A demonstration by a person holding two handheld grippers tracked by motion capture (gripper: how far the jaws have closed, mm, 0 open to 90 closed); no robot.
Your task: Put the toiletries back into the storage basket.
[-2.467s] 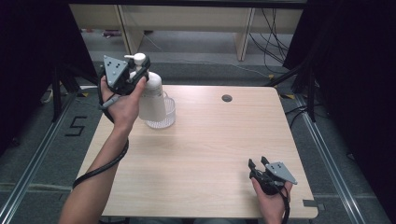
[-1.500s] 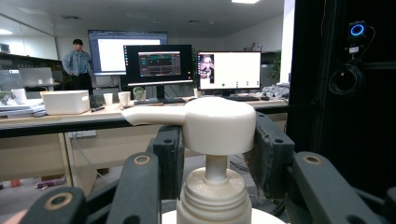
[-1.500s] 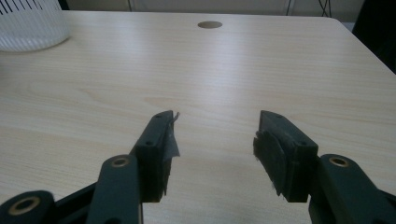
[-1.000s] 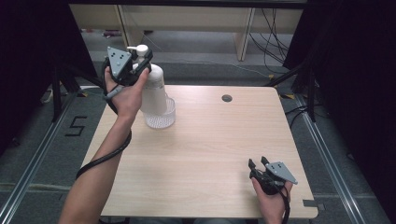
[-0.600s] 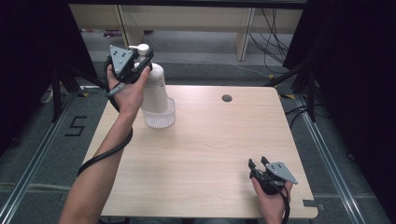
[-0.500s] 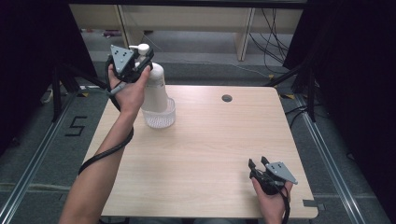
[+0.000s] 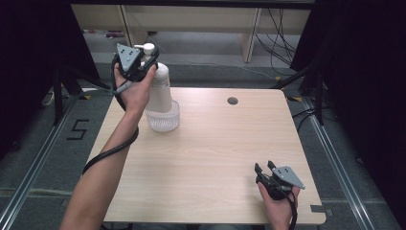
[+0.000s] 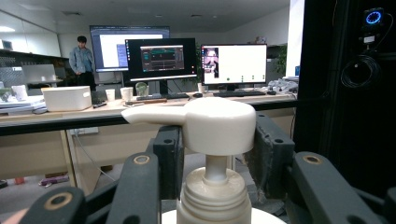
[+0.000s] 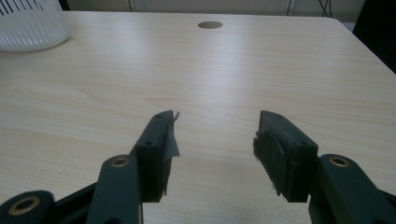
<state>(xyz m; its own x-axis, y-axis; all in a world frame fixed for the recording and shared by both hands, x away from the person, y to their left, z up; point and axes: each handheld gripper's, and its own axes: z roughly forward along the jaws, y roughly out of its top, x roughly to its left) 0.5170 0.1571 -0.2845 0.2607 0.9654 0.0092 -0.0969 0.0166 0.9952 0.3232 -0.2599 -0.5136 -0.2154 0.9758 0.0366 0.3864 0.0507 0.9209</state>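
Left gripper (image 7: 143, 60) clamping pump bottle (image 7: 159, 88), ribbed cup (image 7: 163, 120) beneath

left tongs (image 7: 143, 60): raised, arm outstretched, jaws closed in | right tongs (image 7: 263, 168): low, jaws spread, nothing between

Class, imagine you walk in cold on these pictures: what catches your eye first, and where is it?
First, the white pump bottle at the table's far left, standing in a clear ribbed cup, with the left gripper closed around its pump head. Next, the right gripper at the near right corner, jaws apart and holding nothing over the bare wooden table.
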